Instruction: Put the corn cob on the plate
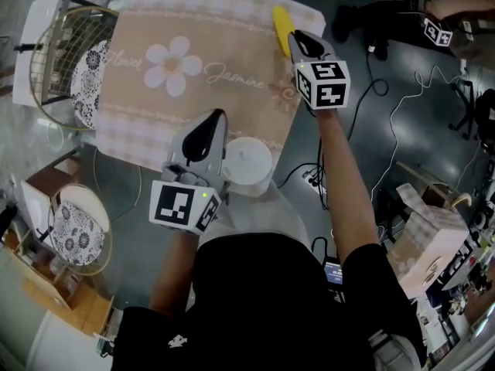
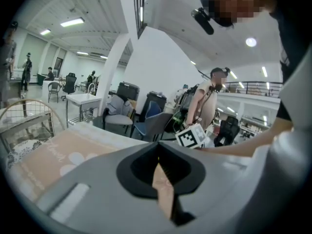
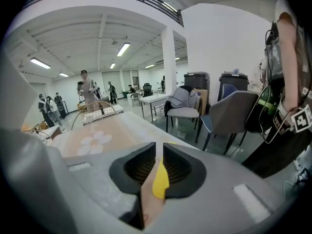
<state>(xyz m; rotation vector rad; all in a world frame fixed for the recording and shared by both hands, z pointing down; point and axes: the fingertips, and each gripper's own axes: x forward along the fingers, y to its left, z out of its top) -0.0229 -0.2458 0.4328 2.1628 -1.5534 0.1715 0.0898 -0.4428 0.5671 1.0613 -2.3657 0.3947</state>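
Note:
The yellow corn cob (image 1: 280, 28) lies at the far right edge of the table with the beige flower cloth (image 1: 193, 68). My right gripper (image 1: 294, 35) hovers right beside its near end, pointing at it. In the right gripper view the corn cob (image 3: 160, 182) shows through the narrow gap between the jaws of the right gripper (image 3: 159, 147), which hold nothing. A white plate (image 1: 247, 163) sits at the table's near edge. My left gripper (image 1: 220, 114) is just left of the plate; its jaws meet at the tips of the left gripper (image 2: 157, 147), empty.
A wire basket (image 1: 54, 52) holding a patterned plate (image 1: 89, 72) stands at the table's left end. Another patterned plate (image 1: 76, 230) rests on a stand lower left. Cables (image 1: 402, 107) and a cardboard box (image 1: 433, 238) lie on the floor to the right. Another person's marker cube (image 1: 437, 31) is at top right.

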